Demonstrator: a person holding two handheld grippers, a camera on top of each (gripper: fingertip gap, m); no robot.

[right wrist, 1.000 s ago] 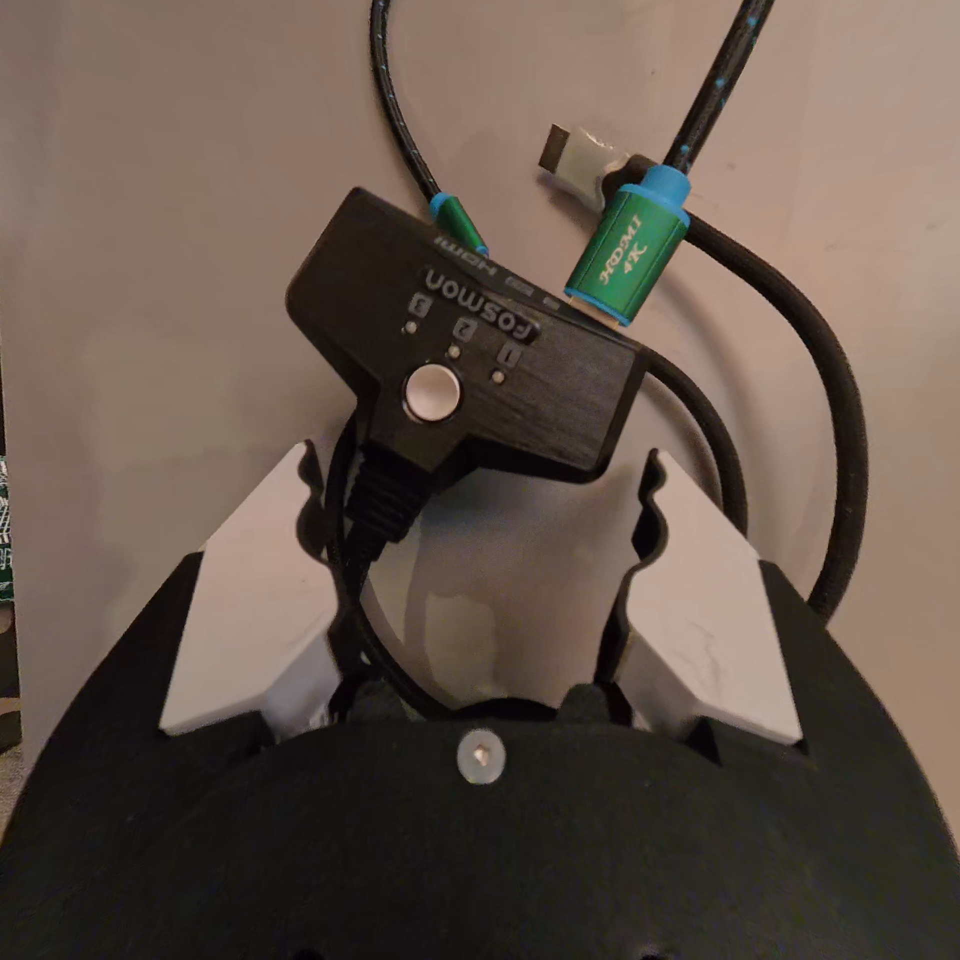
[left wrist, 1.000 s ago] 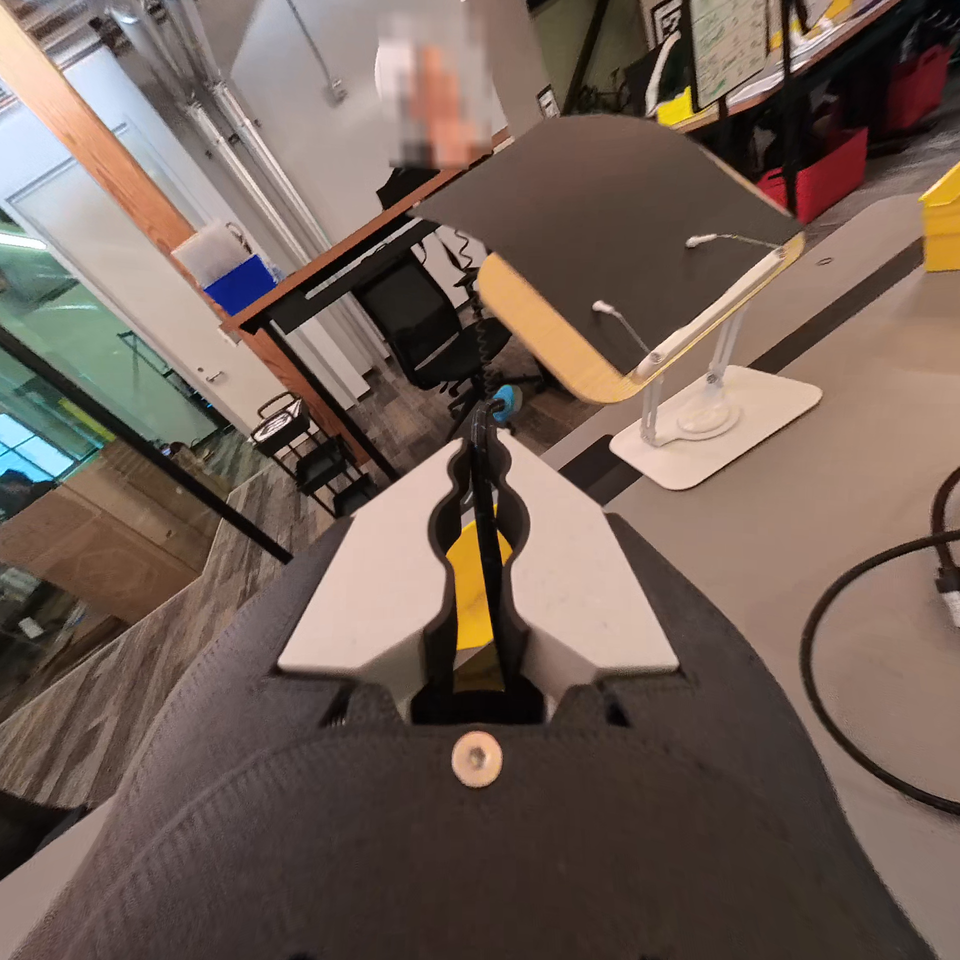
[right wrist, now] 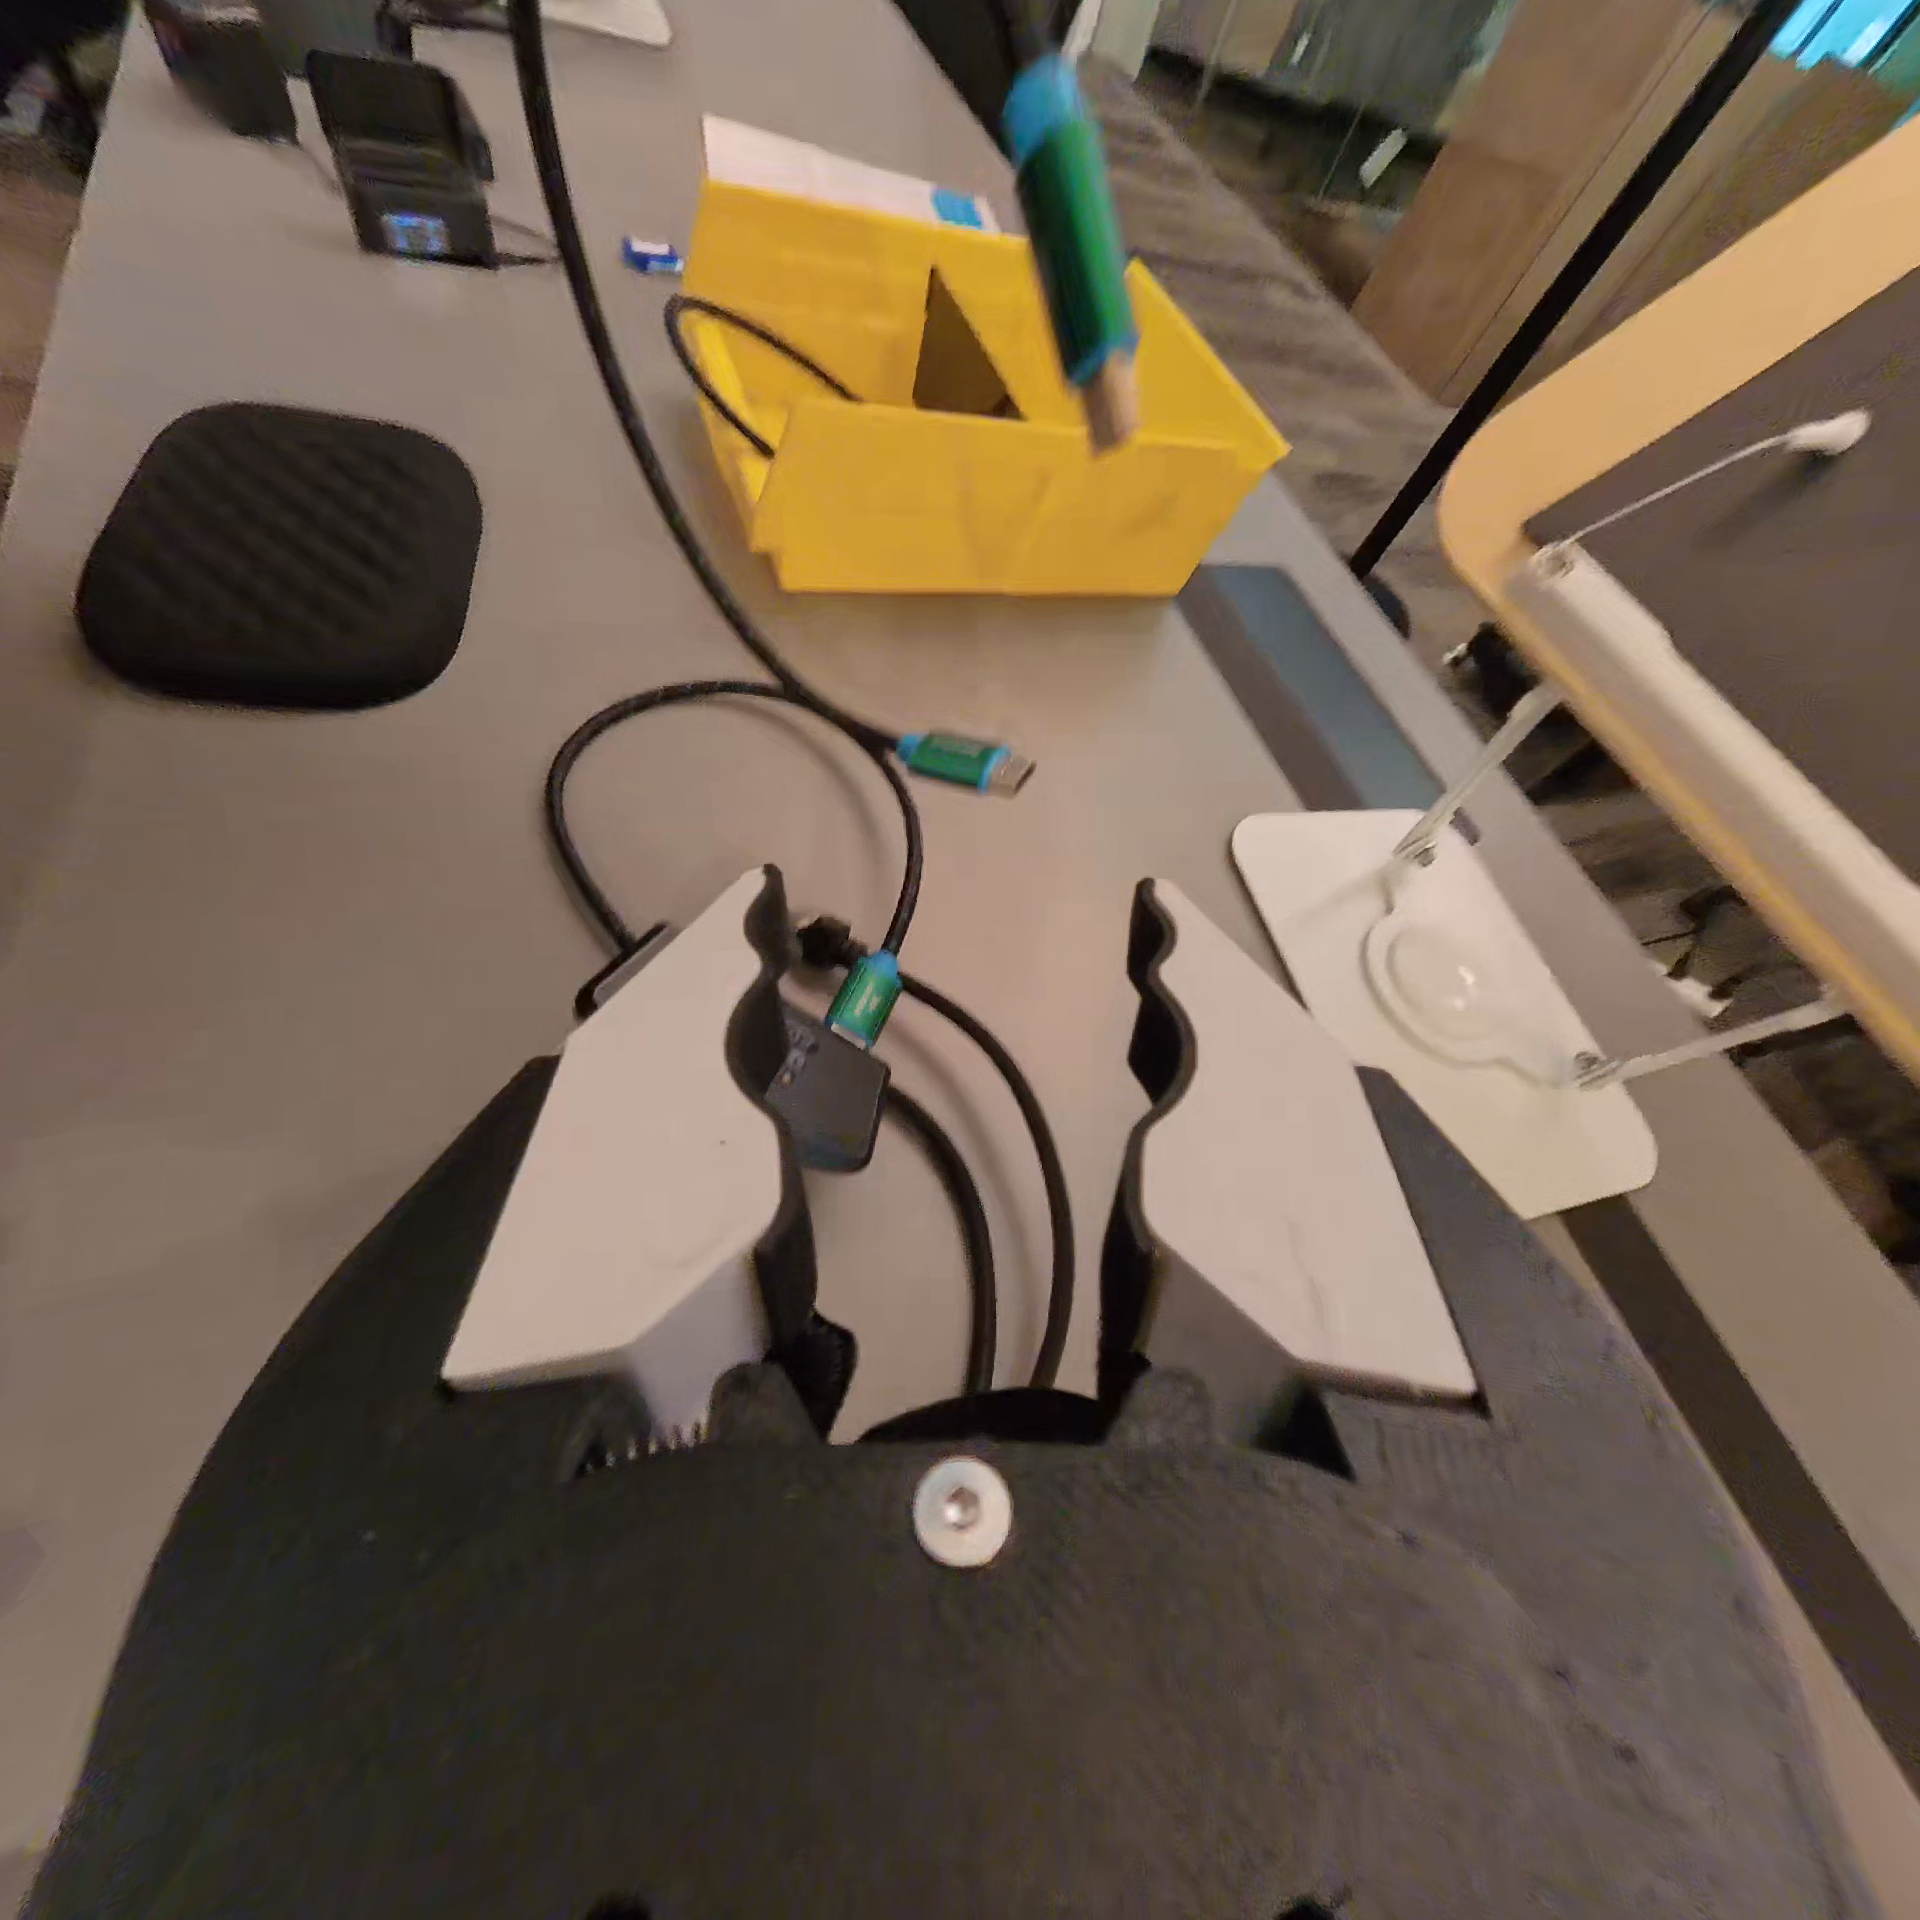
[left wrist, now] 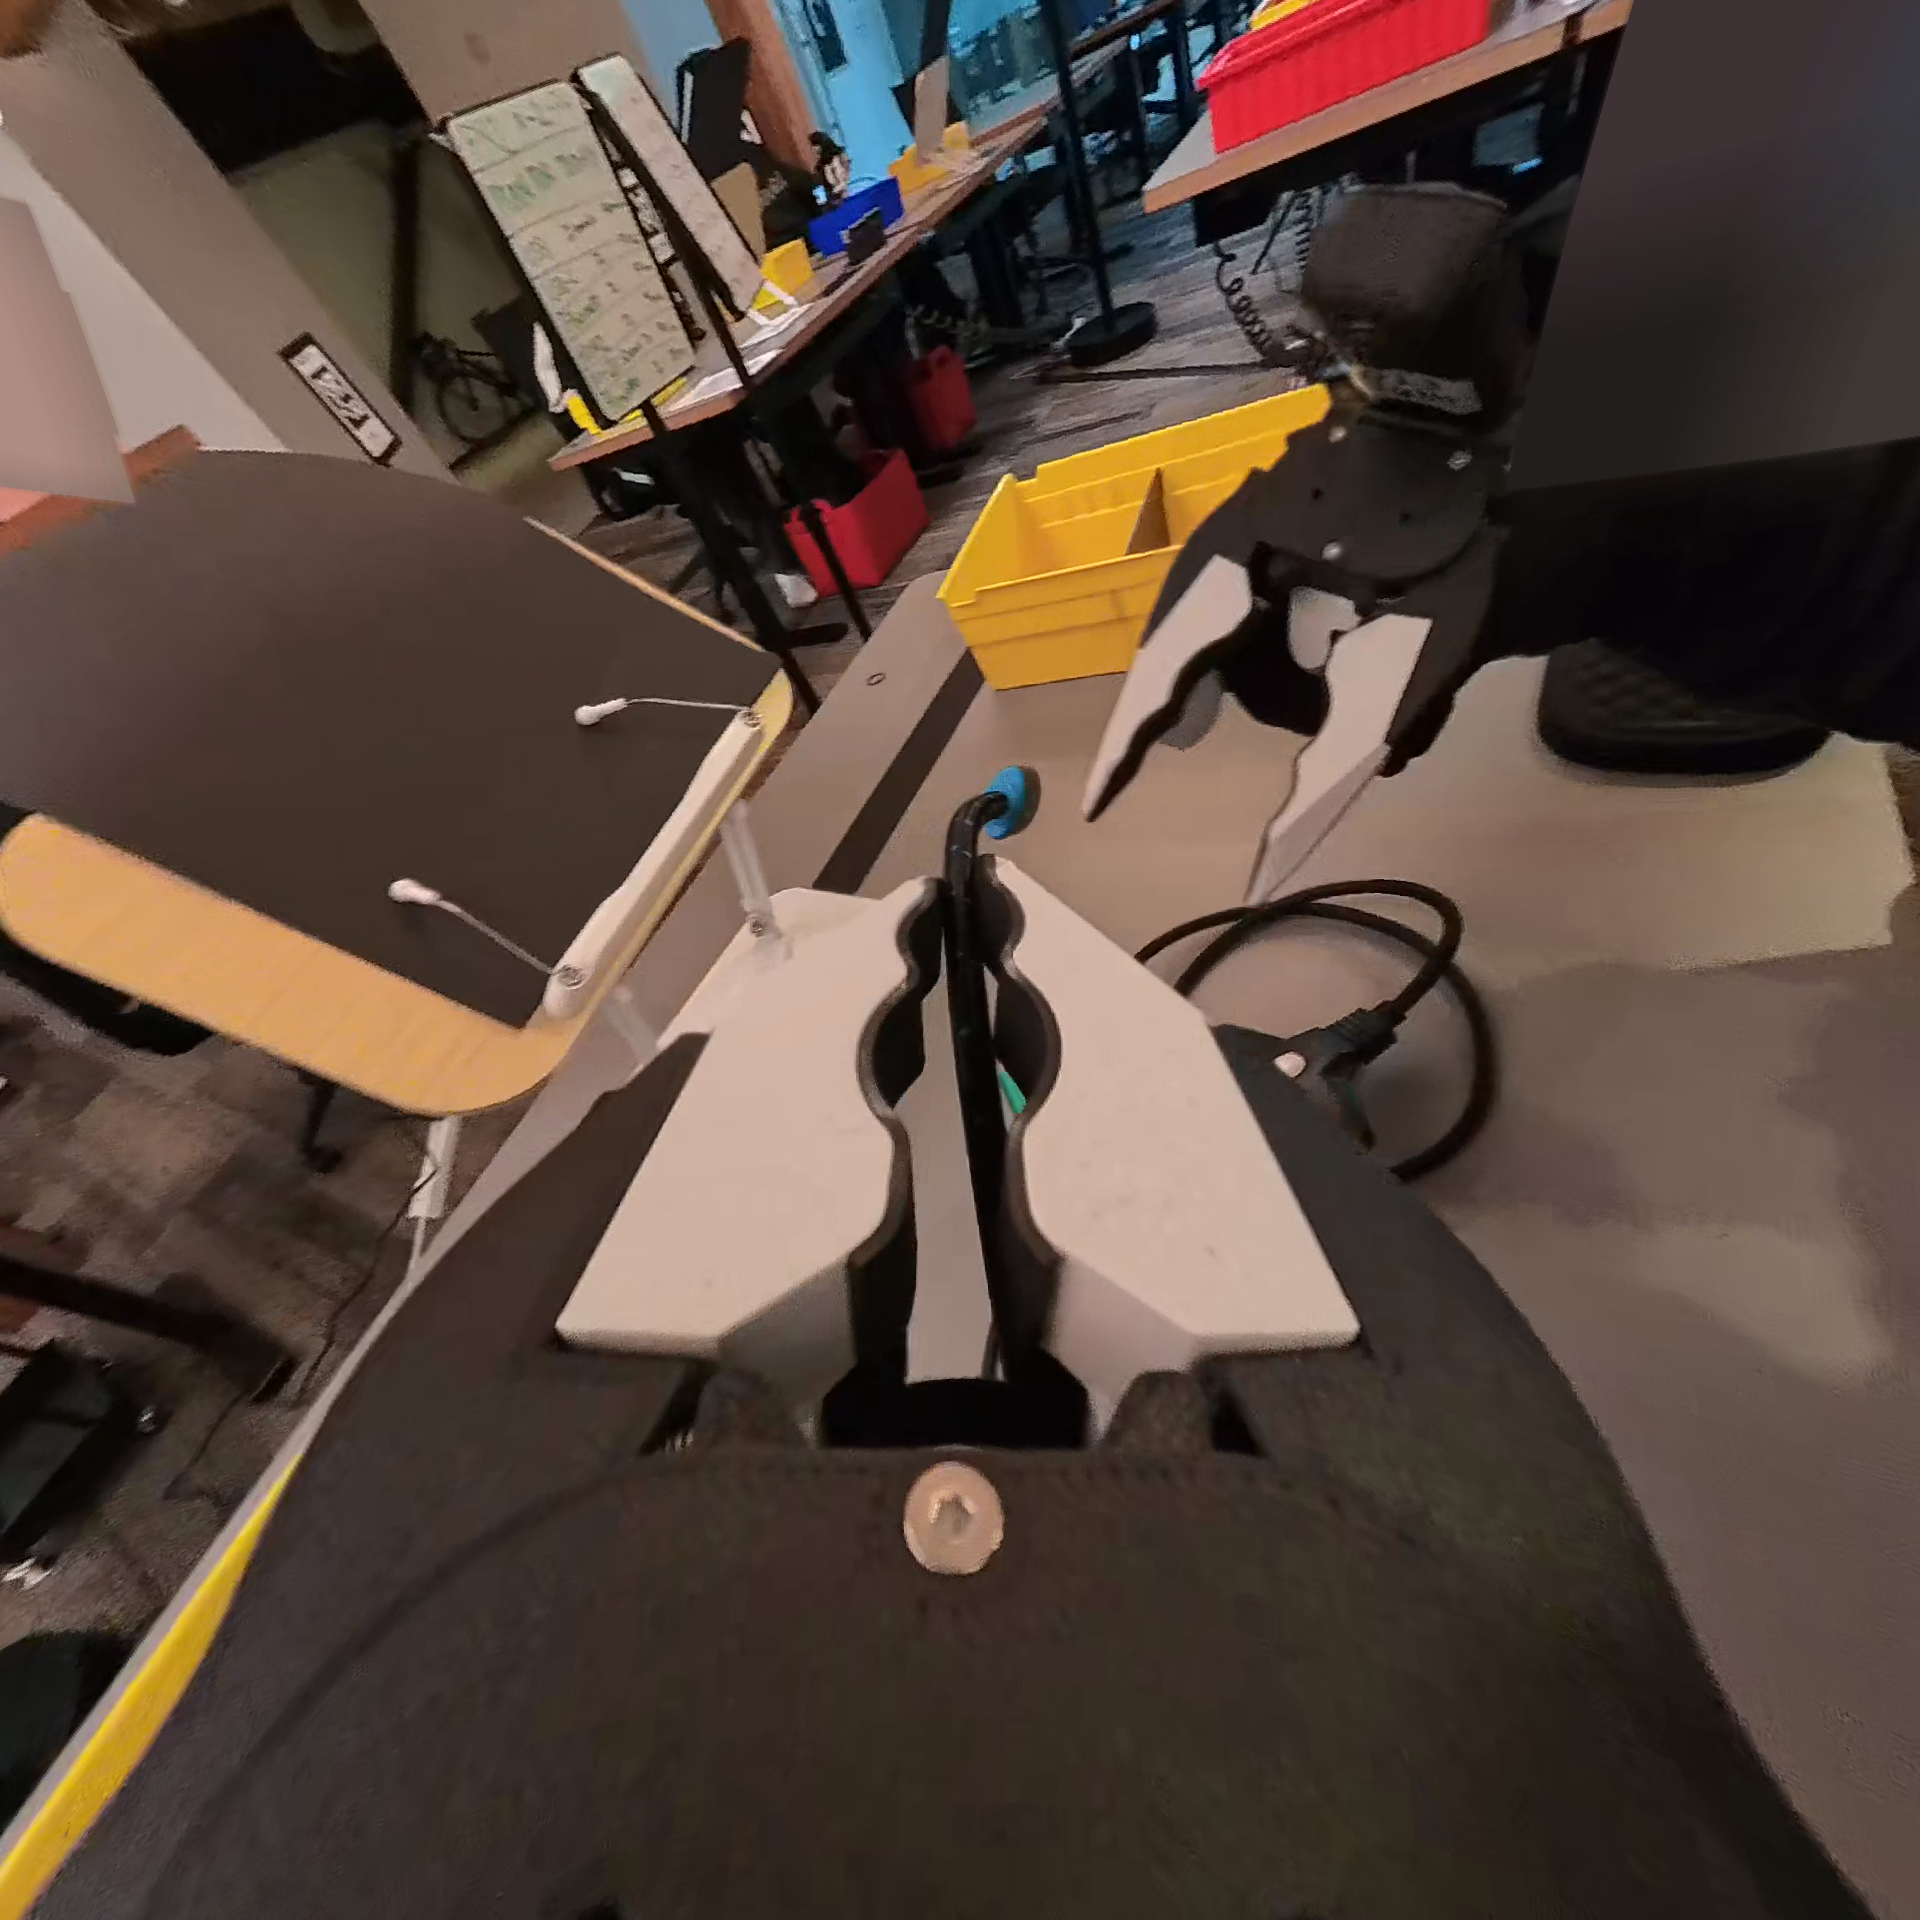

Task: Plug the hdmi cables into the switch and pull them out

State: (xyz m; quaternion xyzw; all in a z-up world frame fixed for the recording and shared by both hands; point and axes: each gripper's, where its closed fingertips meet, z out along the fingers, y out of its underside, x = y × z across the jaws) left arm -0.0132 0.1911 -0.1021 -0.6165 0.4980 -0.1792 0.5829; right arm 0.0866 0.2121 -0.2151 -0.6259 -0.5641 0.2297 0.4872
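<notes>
Left jaws pinching HDMI cable, right jaws wide beside switch

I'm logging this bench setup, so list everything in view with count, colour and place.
HDMI switch: one, black, on table by right gripper.
HDMI plugs: three, green-blue; one in the switch, one loose on table, one hanging in the air.
Bin: one, yellow, far on table.
Pad: one, black, left of bin.
Stand: one, white base, right.
Left gripper: shut on a black cable.
Right gripper: open.
</notes>
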